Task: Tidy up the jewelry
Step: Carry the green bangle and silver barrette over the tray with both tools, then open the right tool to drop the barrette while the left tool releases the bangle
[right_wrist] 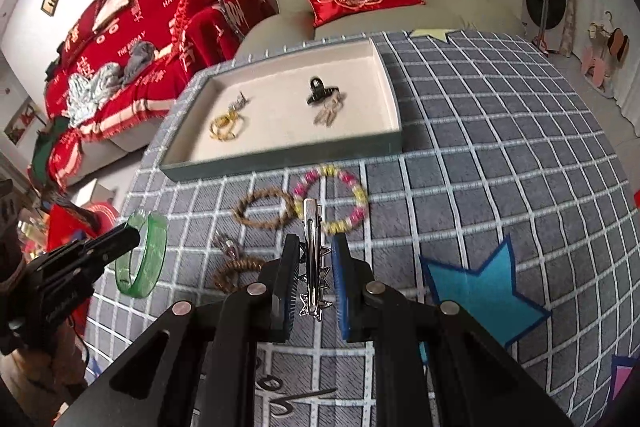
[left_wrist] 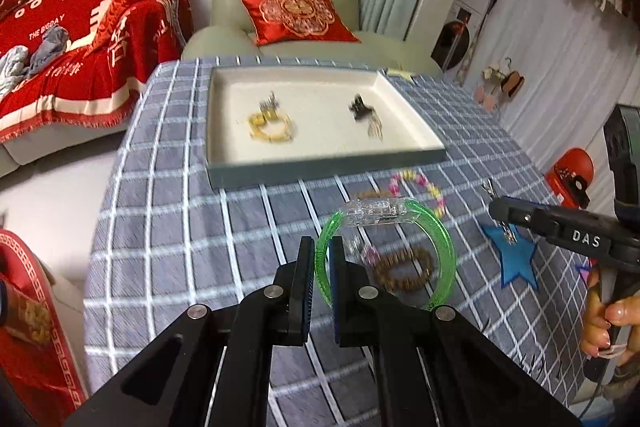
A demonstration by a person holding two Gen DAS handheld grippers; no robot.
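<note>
My left gripper (left_wrist: 322, 259) is clamped on the rim of a green bangle (left_wrist: 438, 239), which hangs clear of the checked cloth (left_wrist: 168, 227). My right gripper (right_wrist: 314, 267) is clamped on a silver hair clip (right_wrist: 311, 227) with spiky stars, its tip pointing to 12 o'clock.

From the right wrist view, the tray (right_wrist: 280, 163) lies at 12 o'clock, holding a gold bracelet (right_wrist: 226, 127) toward its left and a black claw clip (right_wrist: 320, 91) toward its right. Between the tray and my right gripper lie a brown bead bracelet (right_wrist: 262, 213) and a pink-and-yellow bead bracelet (right_wrist: 332, 197), just touching each other. A second brown bracelet (right_wrist: 236, 269) sits at 9 o'clock of the right gripper, with the left gripper (right_wrist: 120, 239) and bangle (right_wrist: 154, 251) further out that way. A blue star (right_wrist: 480, 287) on the cloth lies at 3 o'clock.
</note>
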